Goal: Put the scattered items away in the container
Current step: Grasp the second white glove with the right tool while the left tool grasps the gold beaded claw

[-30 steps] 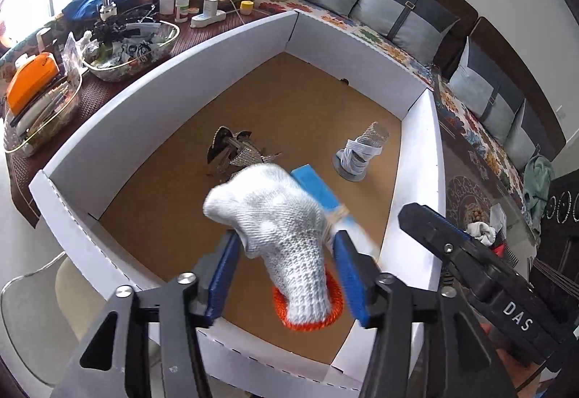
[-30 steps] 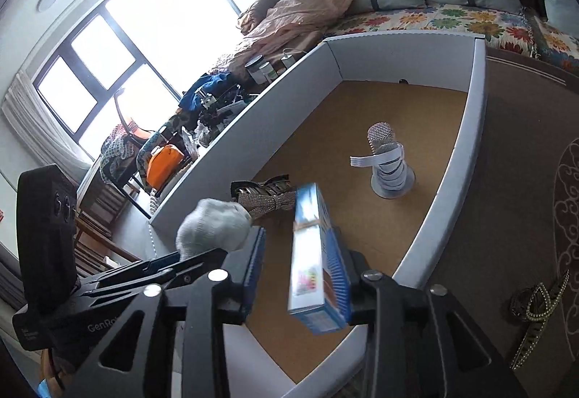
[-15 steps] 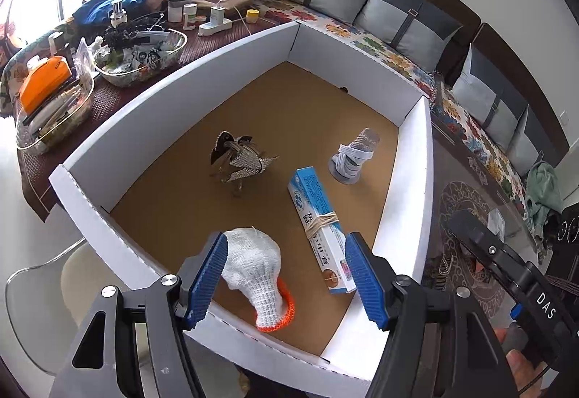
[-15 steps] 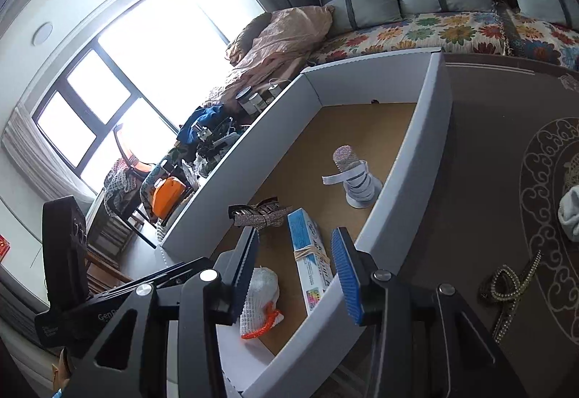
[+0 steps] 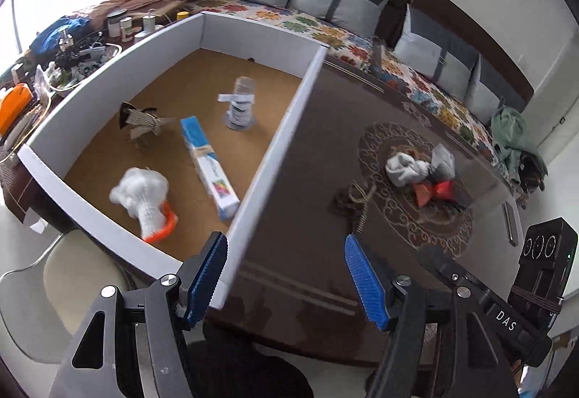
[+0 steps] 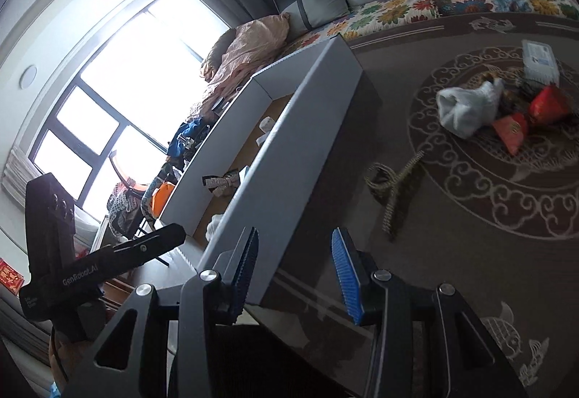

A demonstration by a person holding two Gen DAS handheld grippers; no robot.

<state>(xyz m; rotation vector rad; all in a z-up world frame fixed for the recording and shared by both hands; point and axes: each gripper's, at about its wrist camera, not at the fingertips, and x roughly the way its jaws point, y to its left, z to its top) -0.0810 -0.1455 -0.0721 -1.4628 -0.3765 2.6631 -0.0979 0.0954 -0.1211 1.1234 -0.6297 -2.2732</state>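
Both claws, left gripper (image 5: pixel 284 275) and right gripper (image 6: pixel 295 269), wide open, holding nothing. Box wall (image 5: pixel 275 152) between them and the boxed white glove (image 5: pixel 143 197). White sock (image 5: pixel 405 168), red packets (image 5: pixel 434 190) loose on the table.

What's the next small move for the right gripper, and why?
Probably reach the right gripper, open and empty, toward the white sock on the table. The glove and blue box already lie in the container.

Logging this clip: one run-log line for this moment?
left gripper: open, empty | right gripper: open, empty | glove, blue box: in container | sock: on table
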